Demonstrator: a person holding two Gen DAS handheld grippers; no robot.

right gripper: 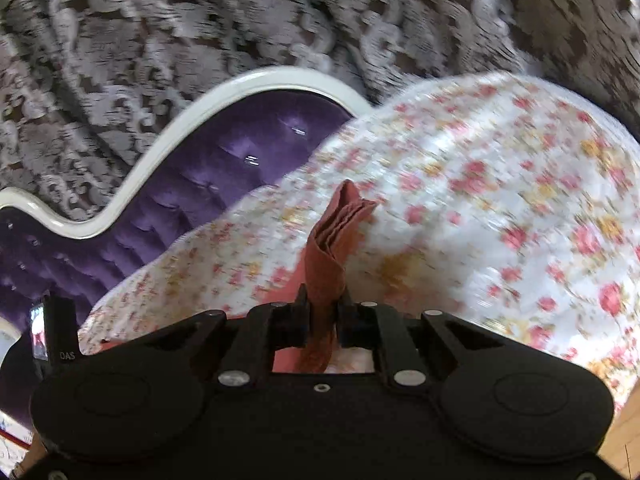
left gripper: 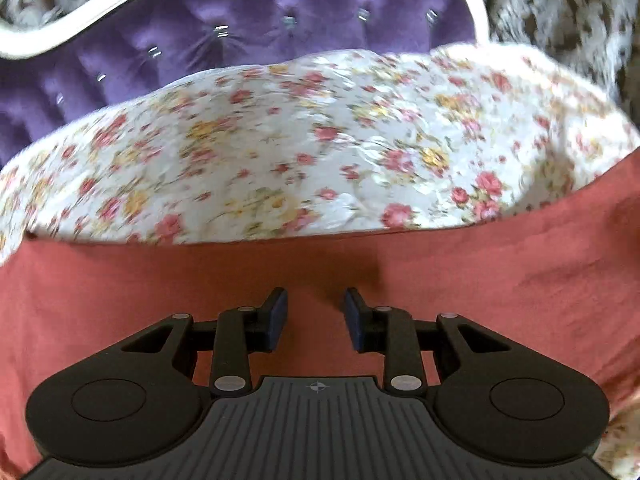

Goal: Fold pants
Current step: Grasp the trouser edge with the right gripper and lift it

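Pants (left gripper: 120,288): rust-red cloth, spread flat on floral sheet (left gripper: 280,140) in left view, filling the lower half of the frame under the gripper. Purple tufted headboard (left gripper: 240,40) behind.

Left gripper (left gripper: 316,316): jaws apart, nothing between pads, hovering over flat cloth, angled down. No contact visible.

Right gripper (right gripper: 324,312): clamped on a bunched edge of pants (right gripper: 332,248). Several layers stacked in the pinch, corner sticking up past the fingertips, rest trailing back under the jaws. Looks lifted off the sheet; frame blurred, so exact height unclear.

Handling, judged from looks:
- Soft, limp, light. Zero stiffness, sags wherever unsupported.
- Woven, matte, likely decent friction on pads. Slip risk low while all layers stay in the pinch; inner layers could creep out under a hard pull.
- Not fragile. Drags and wrinkles instead of sliding clean over the sheet.

Where to grab:
- Edges and corners only, hem or waistband. Mid-panel pinch just tents the cloth.
- Left needs an edge matching the right's, same end, then both lifted level to carry the fold over.
- Cannot tell which end right holds.
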